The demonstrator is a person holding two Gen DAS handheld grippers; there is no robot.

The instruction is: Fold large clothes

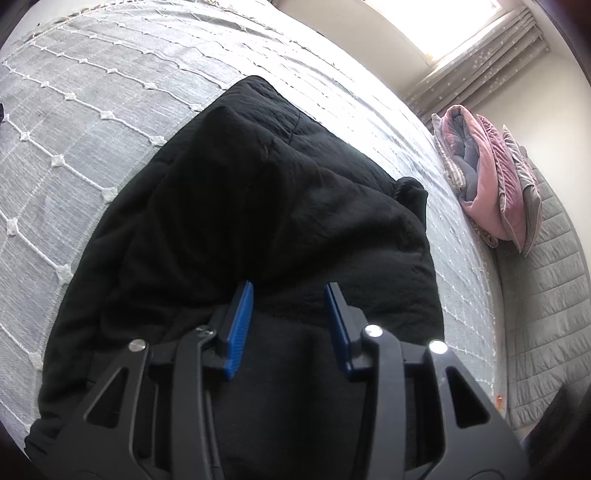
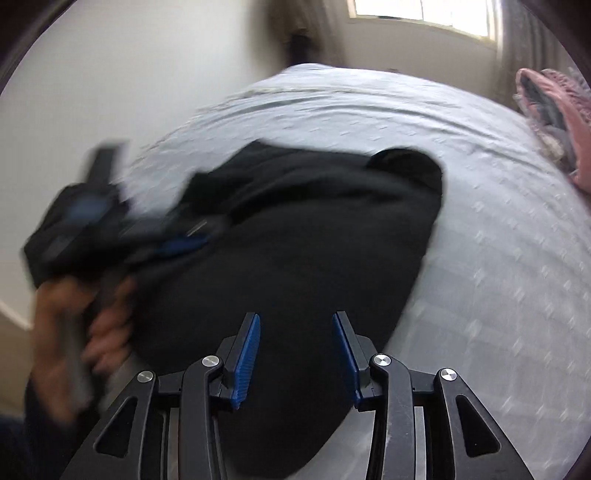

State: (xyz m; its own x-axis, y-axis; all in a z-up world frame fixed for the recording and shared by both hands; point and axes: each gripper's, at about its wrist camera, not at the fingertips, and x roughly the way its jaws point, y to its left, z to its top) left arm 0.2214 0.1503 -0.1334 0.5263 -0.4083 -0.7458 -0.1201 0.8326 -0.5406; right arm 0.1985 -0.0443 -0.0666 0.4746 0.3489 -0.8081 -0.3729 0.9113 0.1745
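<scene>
Black garment (image 1: 258, 206) lengthwise away across bed (image 1: 74, 110) — seemingly folded — both grippers' jaws apart, empty

We count one black garment (image 1: 258, 221) lying on one bed (image 1: 92, 122). We count two grippers: the left gripper (image 1: 290, 291) and the right gripper (image 2: 297, 321), each with two blue pads, both spread apart with nothing between them. We see one hand (image 2: 74, 317), blurred, gripping a handle in the right view. At the far side of the bed there is one pile of pink and grey bedding (image 1: 491, 184). We see one window (image 1: 454, 22) and one curtain (image 1: 480, 62).
</scene>
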